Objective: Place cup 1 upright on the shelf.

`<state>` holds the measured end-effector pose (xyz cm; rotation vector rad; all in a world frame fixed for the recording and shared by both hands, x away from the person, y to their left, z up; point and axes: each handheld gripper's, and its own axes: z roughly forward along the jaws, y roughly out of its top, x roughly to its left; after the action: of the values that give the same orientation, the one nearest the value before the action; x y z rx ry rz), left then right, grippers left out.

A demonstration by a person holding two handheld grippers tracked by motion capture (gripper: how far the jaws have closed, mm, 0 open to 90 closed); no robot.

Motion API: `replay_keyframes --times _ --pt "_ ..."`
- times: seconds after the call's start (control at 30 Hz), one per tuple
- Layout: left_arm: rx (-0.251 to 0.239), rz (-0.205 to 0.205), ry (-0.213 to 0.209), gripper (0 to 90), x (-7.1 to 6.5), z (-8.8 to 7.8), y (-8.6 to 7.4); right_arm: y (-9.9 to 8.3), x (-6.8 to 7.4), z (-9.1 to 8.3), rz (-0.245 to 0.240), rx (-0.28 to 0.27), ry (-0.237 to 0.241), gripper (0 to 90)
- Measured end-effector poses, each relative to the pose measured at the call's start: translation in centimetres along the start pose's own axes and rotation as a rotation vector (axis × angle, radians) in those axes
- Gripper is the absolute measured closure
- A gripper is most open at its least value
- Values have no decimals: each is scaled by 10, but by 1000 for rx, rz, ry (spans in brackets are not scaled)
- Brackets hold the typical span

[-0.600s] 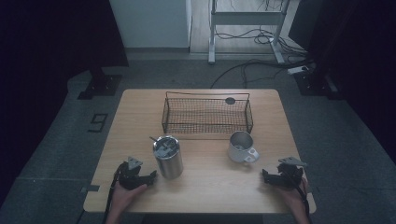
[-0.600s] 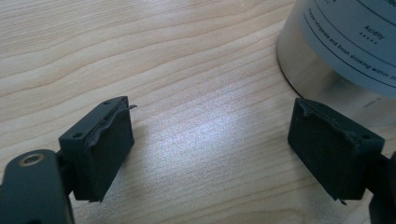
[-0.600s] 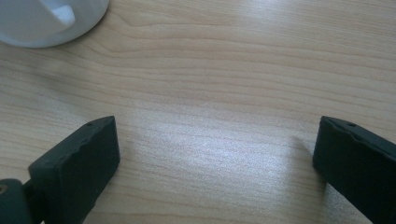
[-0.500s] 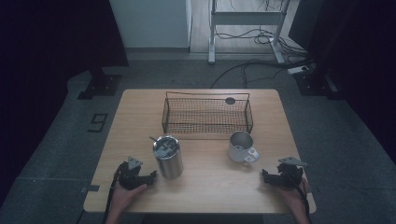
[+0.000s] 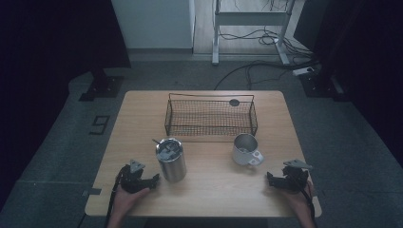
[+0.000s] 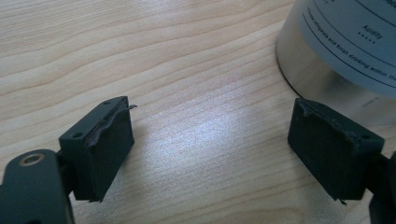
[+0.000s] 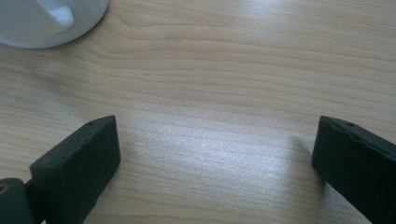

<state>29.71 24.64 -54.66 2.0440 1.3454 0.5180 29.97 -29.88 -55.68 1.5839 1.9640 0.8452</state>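
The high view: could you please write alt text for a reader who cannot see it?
A wooden table holds a steel tumbler, a white mug and a wire basket behind them. The left gripper rests beside the tumbler, the right gripper near the mug, neither touching anything.

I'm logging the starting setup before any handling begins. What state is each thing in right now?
Steel tumbler: upright on the table, lid on, something thin sticking out at its top.
White mug: upright, handle toward the person.
Wire basket: upright, nothing visible inside.
Left tool: jaws apart, nothing between them, just beside the tumbler.
Right tool: jaws apart, holding nothing, over bare table.
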Motion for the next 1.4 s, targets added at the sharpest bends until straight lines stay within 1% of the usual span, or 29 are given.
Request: replay_keyframes --times 0.03,0.1,0.17,0.47,0.6,0.73,0.8,0.83,0.87,0.97,1.07,1.4 --pt "0 0 0 143 0 0 0 0 0 0 -1 -2 1 10" --pt "-9 -16 -15 144 1 -1 -1 0 0 0 -1 -1 0 11" --pt "-10 -20 -22 144 1 -4 -1 0 0 0 -1 -2 1 11" --pt "-49 -27 -18 145 3 -15 1 0 -1 0 1 -2 1 14" --pt "-54 -31 -18 145 4 -17 1 0 -1 0 2 -2 0 14" --pt "-79 -35 -20 145 4 -24 3 0 -1 0 5 -2 -2 15" --pt "-89 -33 -28 145 4 -29 4 0 -1 0 5 -2 -2 15" --pt "-89 -33 -28 145 4 -29 4 0 -1 0 6 -2 -3 15" --pt "-99 -32 -36 145 2 -33 6 0 -1 0 6 -2 -3 16" --pt "-108 -29 -46 145 1 -36 7 0 -1 0 7 -2 -4 16" --pt "-128 -29 -60 144 -2 -42 10 0 -1 0 7 -2 -4 16" --pt "-160 -16 -83 142 -8 -56 14 0 -1 0 8 -2 -7 17"
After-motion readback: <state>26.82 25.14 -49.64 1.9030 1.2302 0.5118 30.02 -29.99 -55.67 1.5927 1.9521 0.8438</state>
